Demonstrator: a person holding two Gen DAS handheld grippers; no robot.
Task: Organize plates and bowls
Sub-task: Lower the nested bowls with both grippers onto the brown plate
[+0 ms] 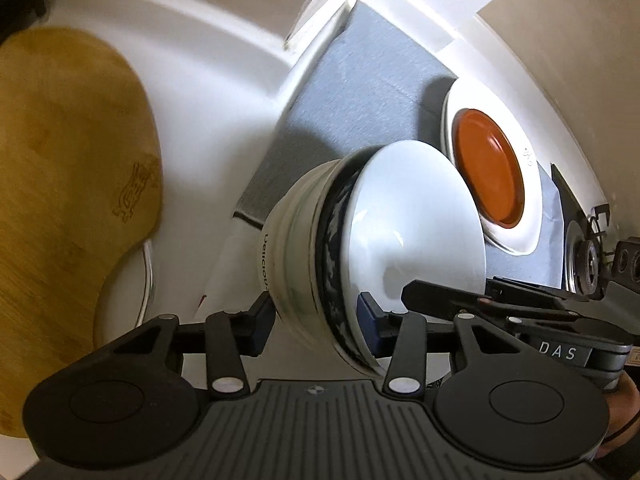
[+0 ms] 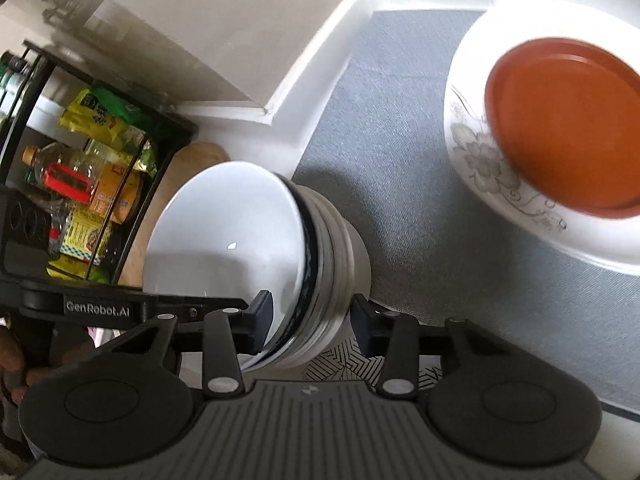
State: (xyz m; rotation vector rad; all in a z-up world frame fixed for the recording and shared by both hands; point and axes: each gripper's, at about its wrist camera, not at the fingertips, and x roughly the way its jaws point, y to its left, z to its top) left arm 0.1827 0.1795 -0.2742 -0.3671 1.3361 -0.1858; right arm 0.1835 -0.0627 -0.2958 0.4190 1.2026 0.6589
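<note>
1. The stack of nested bowls (image 1: 360,248) is seen on the counter at the grey mat's (image 1: 360,80) edge, beside the orange plate (image 1: 490,168).
2. The left gripper (image 1: 316,316) and the right gripper (image 2: 308,316) are each pinched across the stack's rims.
3. Slippage is judged possible: glazed rims, uneven nesting, opposed pulls.

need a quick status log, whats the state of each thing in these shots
bowl stack: nested, white bowl on top, on the counter
left tool: jaws astride the stack's rim; contact unclear
right tool: jaws astride the stack's rim; contact unclear
orange plate: empty, lying on the floral plate
floral plate: flat on the grey mat
grey mat: spread flat
cutting board: partly covering a metal rim
</note>
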